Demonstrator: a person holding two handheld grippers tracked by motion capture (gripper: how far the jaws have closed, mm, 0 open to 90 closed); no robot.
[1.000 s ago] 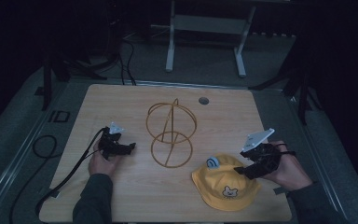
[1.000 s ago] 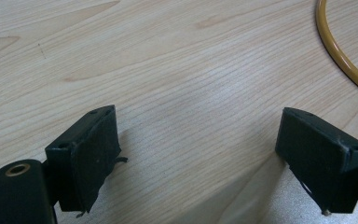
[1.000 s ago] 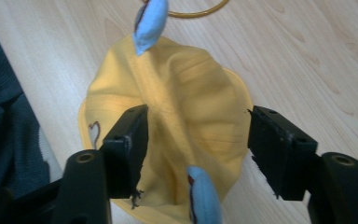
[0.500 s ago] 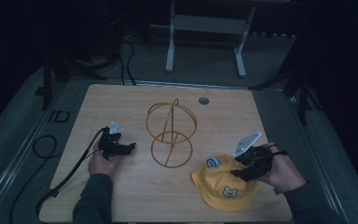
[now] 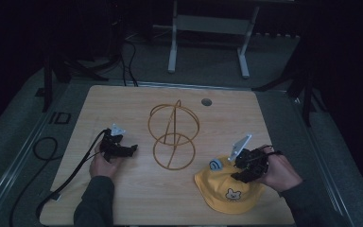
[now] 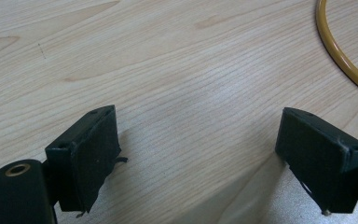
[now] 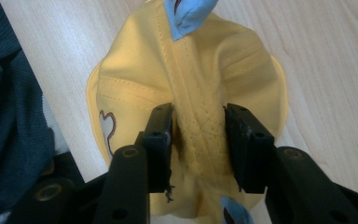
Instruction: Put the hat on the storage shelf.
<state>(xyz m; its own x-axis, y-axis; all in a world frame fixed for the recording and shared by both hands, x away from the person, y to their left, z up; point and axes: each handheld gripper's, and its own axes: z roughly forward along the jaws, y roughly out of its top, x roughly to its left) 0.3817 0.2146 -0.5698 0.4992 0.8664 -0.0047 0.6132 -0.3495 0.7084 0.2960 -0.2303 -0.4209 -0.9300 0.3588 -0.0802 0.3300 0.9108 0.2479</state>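
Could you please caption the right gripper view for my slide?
Right gripper closing its black jaws on a pinched crown fold of the yellow fabric hat.

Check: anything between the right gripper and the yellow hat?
Nothing visible. The right gripper is already on the yellow fabric bucket hat with its crown seam bunched between the jaws, which have just been closing. The gold wire ring stand stands apart on the wooden table, on the hat's far left.

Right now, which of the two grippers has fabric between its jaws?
The right gripper: its jaws, just closing, straddle the yellow hat's crown seam. The left gripper stands open over bare table.
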